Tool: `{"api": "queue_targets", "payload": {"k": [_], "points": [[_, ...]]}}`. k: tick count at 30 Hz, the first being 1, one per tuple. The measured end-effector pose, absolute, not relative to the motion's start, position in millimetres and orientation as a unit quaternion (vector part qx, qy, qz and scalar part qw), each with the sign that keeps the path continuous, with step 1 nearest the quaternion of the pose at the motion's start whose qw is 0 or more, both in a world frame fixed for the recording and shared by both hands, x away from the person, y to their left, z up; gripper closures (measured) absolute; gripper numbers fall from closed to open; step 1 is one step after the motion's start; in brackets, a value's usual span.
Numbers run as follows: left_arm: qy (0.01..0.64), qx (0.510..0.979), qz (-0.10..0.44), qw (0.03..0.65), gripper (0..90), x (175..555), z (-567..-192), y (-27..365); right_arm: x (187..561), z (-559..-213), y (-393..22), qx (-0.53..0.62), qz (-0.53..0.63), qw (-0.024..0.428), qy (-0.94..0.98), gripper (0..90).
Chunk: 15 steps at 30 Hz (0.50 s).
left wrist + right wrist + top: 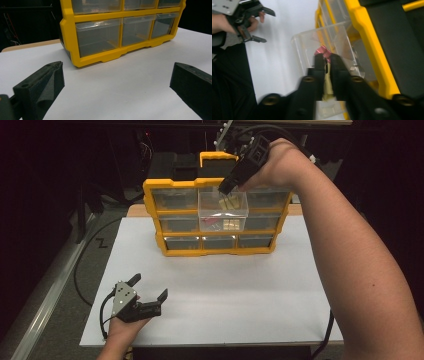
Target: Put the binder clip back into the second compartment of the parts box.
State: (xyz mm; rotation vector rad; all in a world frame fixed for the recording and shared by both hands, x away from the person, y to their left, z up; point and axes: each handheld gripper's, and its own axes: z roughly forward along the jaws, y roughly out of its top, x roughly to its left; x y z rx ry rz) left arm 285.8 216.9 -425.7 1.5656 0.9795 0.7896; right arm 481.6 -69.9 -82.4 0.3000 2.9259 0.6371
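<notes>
Upper centre, the clear drawer pulled from the yellow organizer holds tan blocks. Right tongs hover nearly closed over a pink part; left tongs spread.

The clear drawer is pulled out of the top middle slot of the yellow cabinet; a pink part lies inside.

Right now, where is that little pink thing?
In the right gripper view, the pink piece sits at the tips of the right gripper, over the pulled-out clear drawer in the yellow organizer's middle column.
</notes>
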Motion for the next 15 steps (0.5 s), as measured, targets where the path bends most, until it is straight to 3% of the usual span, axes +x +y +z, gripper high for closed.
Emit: {"api": "queue_targets", "payload": {"k": [15], "points": [[0.412, 0.66, 0.331, 0.534, 0.3, 287.0, -426.6, 215.4, 461.8, -87.0, -100.2, 0.108, 0.182, 0.066, 0.975, 74.3]]}}
